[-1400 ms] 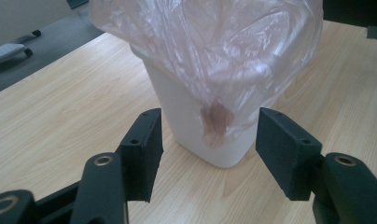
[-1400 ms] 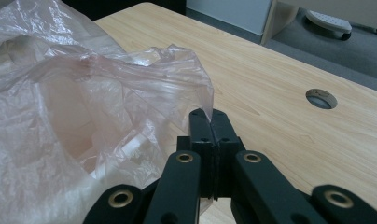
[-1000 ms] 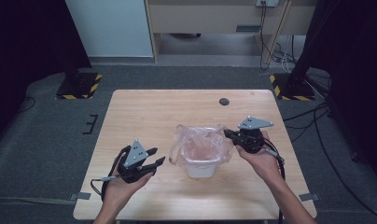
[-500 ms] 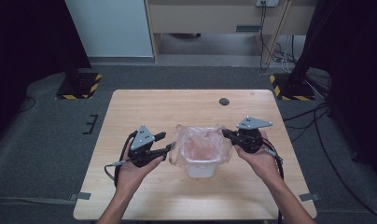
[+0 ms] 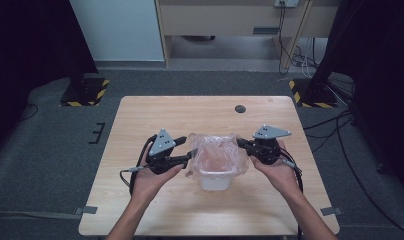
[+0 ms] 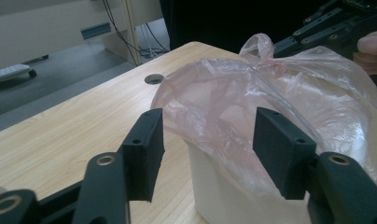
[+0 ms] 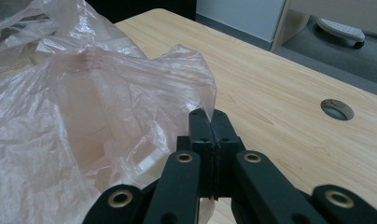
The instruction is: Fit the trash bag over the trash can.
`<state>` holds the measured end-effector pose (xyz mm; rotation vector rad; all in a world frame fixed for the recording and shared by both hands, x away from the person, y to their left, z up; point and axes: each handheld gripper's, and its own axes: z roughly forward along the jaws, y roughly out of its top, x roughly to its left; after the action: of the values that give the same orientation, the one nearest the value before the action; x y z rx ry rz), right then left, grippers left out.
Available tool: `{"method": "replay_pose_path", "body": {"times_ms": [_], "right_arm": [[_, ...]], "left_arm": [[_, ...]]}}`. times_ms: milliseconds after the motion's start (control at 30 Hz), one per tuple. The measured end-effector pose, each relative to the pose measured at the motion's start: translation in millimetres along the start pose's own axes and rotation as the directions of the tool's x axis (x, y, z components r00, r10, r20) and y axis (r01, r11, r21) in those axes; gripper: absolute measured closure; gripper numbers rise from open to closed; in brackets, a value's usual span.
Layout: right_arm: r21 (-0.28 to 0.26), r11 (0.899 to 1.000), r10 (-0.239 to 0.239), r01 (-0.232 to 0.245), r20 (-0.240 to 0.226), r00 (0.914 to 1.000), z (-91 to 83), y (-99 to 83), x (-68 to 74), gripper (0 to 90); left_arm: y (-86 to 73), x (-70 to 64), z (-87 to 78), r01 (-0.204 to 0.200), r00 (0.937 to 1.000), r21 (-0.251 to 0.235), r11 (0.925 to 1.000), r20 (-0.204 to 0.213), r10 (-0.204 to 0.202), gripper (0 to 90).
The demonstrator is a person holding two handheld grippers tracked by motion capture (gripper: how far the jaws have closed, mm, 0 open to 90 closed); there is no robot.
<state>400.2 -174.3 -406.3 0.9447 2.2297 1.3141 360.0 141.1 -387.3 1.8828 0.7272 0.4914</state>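
Observation:
A small white bin [image 5: 213,179] stands mid-table, lined with a thin pink plastic bag [image 5: 216,152] whose rim billows above it. My right gripper [image 5: 240,143] is at the bag's right rim; in the right gripper view the jaws are shut [image 7: 210,120] on a fold of the bag [image 7: 84,116]. My left gripper [image 5: 186,148] is at the bag's left rim. In the left gripper view it is open [image 6: 209,140], with the bag's edge [image 6: 233,102] bulging between the jaws above the bin [image 6: 224,196], touching neither pad clearly.
The wooden table [image 5: 155,210] has a round cable hole [image 5: 240,108] at the back right. Cables trail from both grippers toward the front edge. Dark floor surrounds the table, with stands at both back corners.
My left gripper has moved right and forward from the table's left front to the bag's left rim. The right gripper has kept its hold in place.

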Motion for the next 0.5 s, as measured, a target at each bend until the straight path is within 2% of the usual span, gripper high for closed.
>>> {"method": "replay_pose_path", "body": {"times_ms": [133, 333, 433, 500], "right_arm": [[0.001, 1.0, -0.003, 0.003, -0.003, 1.0, 0.3, 0.1, 0.7, 90.0], [0.001, 1.0, -0.005, 0.005, -0.006, 1.0, 0.5, -0.1, 1.2, 90.0], [-0.004, 1.0, -0.01, 0.01, -0.009, 0.9999, 1.0, -0.1, 2.1, 90.0], [-0.006, 1.0, -0.008, 0.008, -0.011, 0.9999, 1.5, -0.1, 2.4, 90.0]], "left_arm": [[1.8, -0.7, 7.4, -0.026, 0.9997, 0.011, 0.9996, 0.0, 0.026, 48.0], [3.8, 0.1, 13.2, -0.025, 0.9996, 0.016, 0.9996, -0.014, 0.025, 56.8], [5.7, 0.6, 15.1, -0.026, 0.9995, 0.03, 0.9992, -0.02, 0.026, 66.9], [6.7, 1.0, 16.4, -0.025, 0.9994, 0.036, 0.9991, -0.023, 0.025, 76.7]]}}
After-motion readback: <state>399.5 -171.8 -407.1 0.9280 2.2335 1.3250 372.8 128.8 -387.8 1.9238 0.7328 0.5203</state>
